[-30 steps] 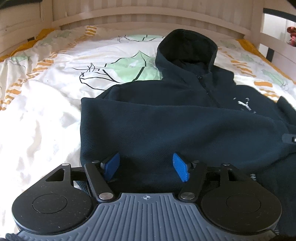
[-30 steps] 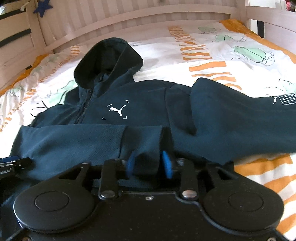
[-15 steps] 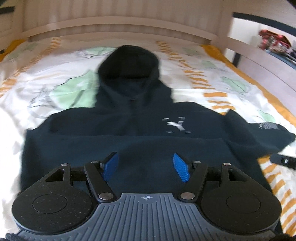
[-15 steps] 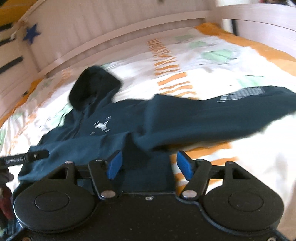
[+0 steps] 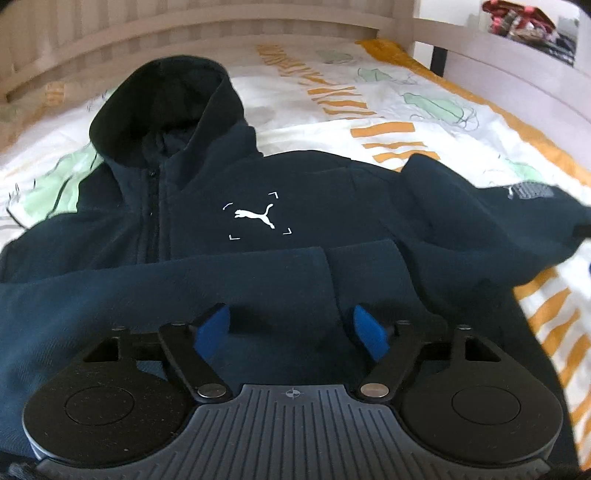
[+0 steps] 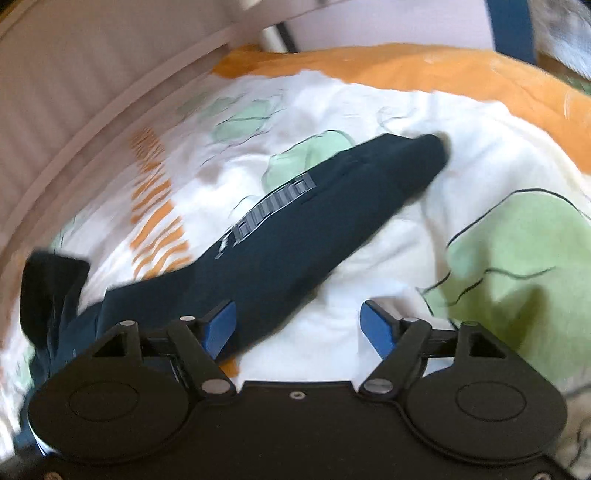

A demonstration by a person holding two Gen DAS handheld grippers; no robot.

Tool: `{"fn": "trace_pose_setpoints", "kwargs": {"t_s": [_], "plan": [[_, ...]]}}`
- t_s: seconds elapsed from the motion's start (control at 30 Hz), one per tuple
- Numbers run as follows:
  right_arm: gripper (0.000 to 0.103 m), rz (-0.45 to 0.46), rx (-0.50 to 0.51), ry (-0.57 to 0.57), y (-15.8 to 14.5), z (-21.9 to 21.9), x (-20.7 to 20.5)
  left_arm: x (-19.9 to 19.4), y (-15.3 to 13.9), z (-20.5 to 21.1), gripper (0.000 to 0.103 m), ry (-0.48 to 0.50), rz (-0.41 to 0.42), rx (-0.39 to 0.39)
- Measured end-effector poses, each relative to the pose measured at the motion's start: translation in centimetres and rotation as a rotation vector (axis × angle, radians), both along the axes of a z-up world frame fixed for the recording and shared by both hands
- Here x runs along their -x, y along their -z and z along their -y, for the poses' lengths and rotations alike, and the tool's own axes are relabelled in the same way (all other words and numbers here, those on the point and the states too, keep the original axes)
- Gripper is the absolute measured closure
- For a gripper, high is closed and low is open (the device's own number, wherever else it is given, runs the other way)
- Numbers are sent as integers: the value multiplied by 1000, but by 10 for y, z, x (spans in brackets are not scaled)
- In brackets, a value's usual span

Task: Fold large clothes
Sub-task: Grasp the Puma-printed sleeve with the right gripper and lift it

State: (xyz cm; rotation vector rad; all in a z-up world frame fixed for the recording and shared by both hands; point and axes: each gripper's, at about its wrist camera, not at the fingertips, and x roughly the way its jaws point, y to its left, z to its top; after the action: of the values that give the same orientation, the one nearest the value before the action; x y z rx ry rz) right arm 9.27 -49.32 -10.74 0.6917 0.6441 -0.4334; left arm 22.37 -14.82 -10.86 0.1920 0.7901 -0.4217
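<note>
Left wrist view: dark navy zip-up hoodie with a white cat logo spread across centre frame on a white bedspread printed with orange stripes and green shapes, hood toward the top. One sleeve folded across the chest. Left gripper low centre over the fabric, jaws wide, holding nothing.

Right wrist view, blurred: hoodie's outstretched sleeve runs diagonally from lower left to upper right. Right gripper jaws wide, empty, left blue pad at the sleeve's edge.

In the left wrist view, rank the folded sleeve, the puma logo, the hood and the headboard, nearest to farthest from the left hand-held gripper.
From the left hand-held gripper:
1. Folded sleeve, just ahead, lying across the hoodie.
2. Puma logo, on the chest, centre.
3. Hood, beyond, upper left.
4. Headboard, along the top.
</note>
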Motion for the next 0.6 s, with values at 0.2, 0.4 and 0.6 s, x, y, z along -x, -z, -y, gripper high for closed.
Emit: {"fn": "trace_pose_setpoints", "kwargs": {"t_s": [0.2,0.4,0.6], "plan": [[26,29,12,37,0,16,-10,6,3,4,23,-14,29,-24],[26,24,11,108,5,33,-14,5,4,4,21,-15,22,-12],[25,20,17,126,15,41,-18,5,5,4,21,-14,25,-8]]}}
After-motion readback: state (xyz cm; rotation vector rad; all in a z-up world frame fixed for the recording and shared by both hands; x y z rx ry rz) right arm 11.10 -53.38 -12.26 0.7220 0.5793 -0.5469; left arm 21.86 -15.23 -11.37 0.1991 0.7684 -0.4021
